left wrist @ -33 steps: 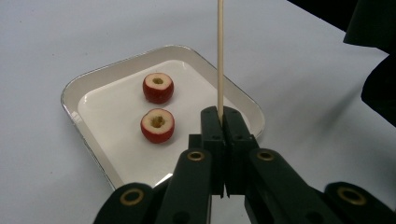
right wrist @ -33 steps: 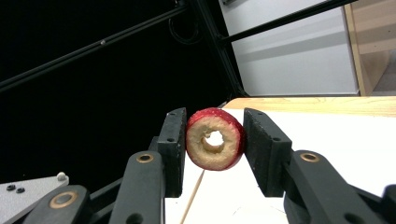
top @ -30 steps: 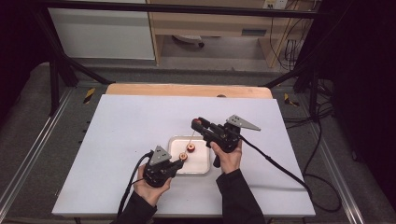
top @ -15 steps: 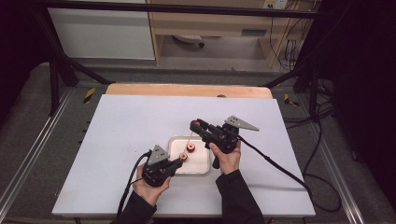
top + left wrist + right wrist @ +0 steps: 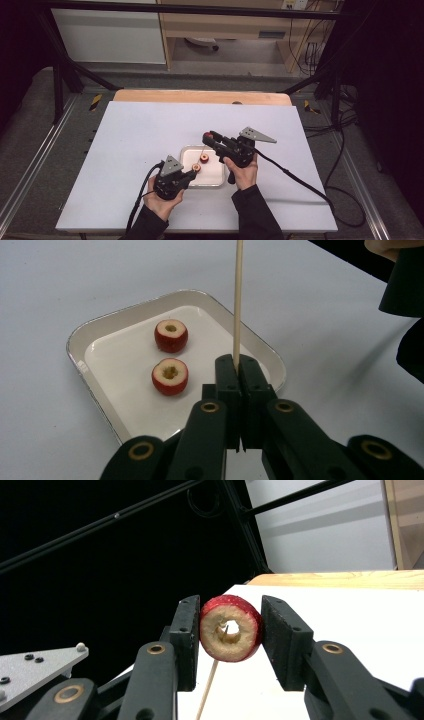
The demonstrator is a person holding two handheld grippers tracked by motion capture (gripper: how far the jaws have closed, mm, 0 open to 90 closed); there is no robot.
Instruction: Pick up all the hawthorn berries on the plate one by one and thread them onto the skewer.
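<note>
Above the white rectangular tray (image 5: 216,177) on the white counter (image 5: 130,135), the right hand-held gripper (image 5: 231,639) clamped a cored red fruit slice (image 5: 231,628). At seven o'clock from it, the left hand-held gripper (image 5: 240,365) pinched a thin wooden skewer (image 5: 238,300) upright, jaws tight. Two more cored red pieces (image 5: 170,376) lay in the tray.

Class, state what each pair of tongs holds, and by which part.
Left tongs: wooden skewer, by its lower end. Right tongs: cored red fruit, by its skin sides.

The skewer (image 5: 238,300) runs off the frame's top edge, tip unseen.
</note>
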